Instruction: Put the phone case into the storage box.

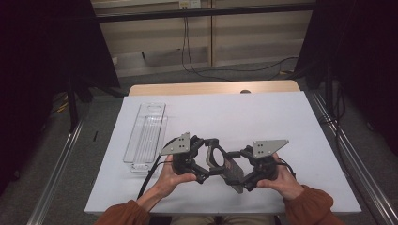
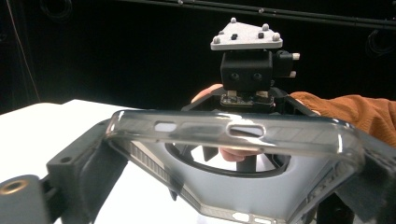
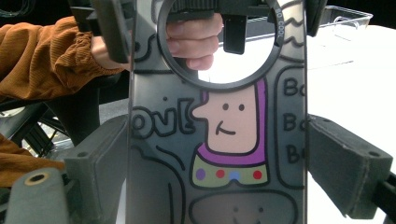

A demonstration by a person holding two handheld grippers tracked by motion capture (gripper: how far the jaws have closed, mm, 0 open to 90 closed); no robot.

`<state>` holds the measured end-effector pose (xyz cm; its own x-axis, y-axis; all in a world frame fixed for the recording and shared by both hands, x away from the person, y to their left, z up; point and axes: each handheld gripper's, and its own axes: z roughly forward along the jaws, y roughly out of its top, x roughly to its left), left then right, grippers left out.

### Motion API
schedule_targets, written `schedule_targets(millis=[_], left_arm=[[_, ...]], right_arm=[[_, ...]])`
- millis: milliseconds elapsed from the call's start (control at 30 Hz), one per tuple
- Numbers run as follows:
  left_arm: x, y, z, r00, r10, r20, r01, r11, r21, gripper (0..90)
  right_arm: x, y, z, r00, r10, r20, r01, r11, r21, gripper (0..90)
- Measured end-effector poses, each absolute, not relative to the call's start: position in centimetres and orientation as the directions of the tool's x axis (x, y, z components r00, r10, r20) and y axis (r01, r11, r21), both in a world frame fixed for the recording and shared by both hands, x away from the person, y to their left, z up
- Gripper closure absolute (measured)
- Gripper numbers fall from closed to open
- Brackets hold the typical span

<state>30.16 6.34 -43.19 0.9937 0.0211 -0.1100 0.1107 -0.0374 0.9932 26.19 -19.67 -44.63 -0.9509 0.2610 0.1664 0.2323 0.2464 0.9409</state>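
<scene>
A clear dark-tinted phone case (image 1: pixel 232 171) with a cartoon figure printed on it (image 3: pixel 224 140) and a black ring (image 3: pixel 219 86) hangs above the near middle of the table, held from both ends. My left gripper (image 1: pixel 210 161) is shut on one end; in its own view the case's rim (image 2: pixel 233 135) spans from jaw to jaw. My right gripper (image 1: pixel 240 172) is shut on the other end, its pads (image 3: pixel 100 163) pressing the long sides. The two grippers face each other, and the right one's grey plate (image 2: pixel 246 37) shows beyond the case.
A clear plastic tray (image 1: pixel 145 136) lies on the left part of the white table cover (image 1: pixel 281 117); it also shows far off (image 3: pixel 348 16). A strip of wooden tabletop (image 1: pixel 211 88) runs along the far edge. Cables lie on the floor beyond.
</scene>
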Motion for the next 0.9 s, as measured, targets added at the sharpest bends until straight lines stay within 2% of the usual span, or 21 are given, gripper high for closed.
schedule_targets(millis=[500,900], left_arm=[[30.11,6.22,-42.99,0.991,0.025,-0.132,0.132,-0.036,0.991,10.9],[30.02,6.15,-42.76,0.992,0.043,-0.115,0.117,-0.048,0.992,12.5]], right_arm=[[26.23,-19.66,-44.68,-0.952,0.271,0.142,0.214,0.256,0.943,12.0],[26.19,-19.55,-44.54,-0.949,0.295,0.113,0.198,0.276,0.94,10.7]])
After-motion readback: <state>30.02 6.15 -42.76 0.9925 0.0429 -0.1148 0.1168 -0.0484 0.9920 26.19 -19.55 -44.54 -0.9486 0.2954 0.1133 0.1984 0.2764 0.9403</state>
